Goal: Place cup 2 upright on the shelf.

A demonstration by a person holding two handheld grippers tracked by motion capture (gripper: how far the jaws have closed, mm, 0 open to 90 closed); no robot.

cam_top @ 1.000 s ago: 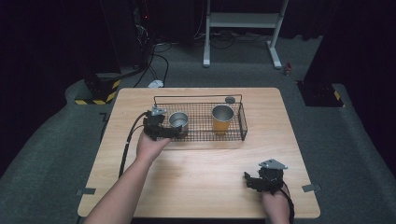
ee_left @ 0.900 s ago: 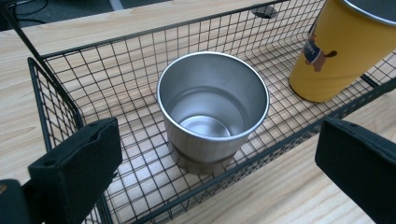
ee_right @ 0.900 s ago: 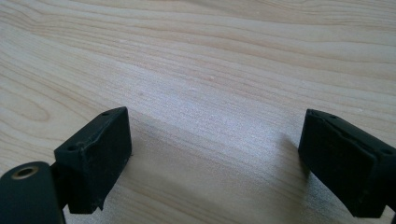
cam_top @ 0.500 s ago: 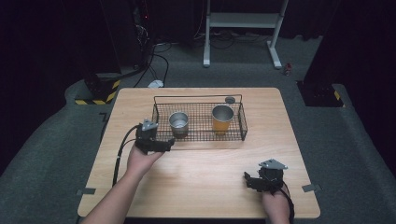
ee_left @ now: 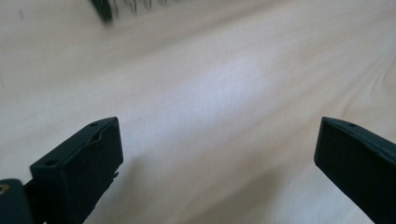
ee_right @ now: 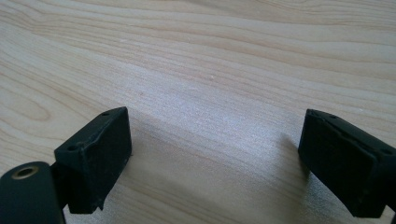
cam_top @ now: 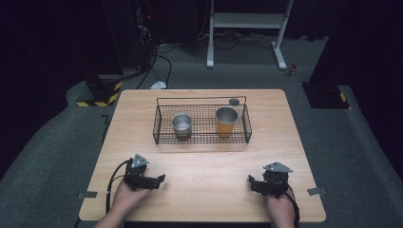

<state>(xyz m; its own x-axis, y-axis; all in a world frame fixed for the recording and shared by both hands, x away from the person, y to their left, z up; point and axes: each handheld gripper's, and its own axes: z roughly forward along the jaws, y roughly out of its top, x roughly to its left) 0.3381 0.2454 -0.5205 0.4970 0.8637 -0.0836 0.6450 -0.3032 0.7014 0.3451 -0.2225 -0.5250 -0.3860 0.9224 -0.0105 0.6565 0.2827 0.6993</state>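
A black wire basket (cam_top: 202,139) stands at the back middle of the wooden table (cam_top: 204,166). Inside it, upright, are a silver metal cup (cam_top: 181,124) on the left and an orange-sided metal cup (cam_top: 226,119) on the right. My left gripper (cam_top: 159,179) rests near the front left of the table, open and holding nothing; its jaws stand wide apart over bare wood in the left gripper view (ee_left: 217,154). My right gripper (cam_top: 252,183) sits at the front right, also open and holding nothing (ee_right: 215,149).
A small dark round object (cam_top: 234,101) lies on the table behind the basket's back right corner. Cables trail from both grippers off the front edge. A white stand (cam_top: 247,28) and dark equipment stand on the floor beyond the table.
My left gripper has pulled back from the basket's left end toward the front left of the table, leaving the silver cup in the basket. The right gripper has stayed still.
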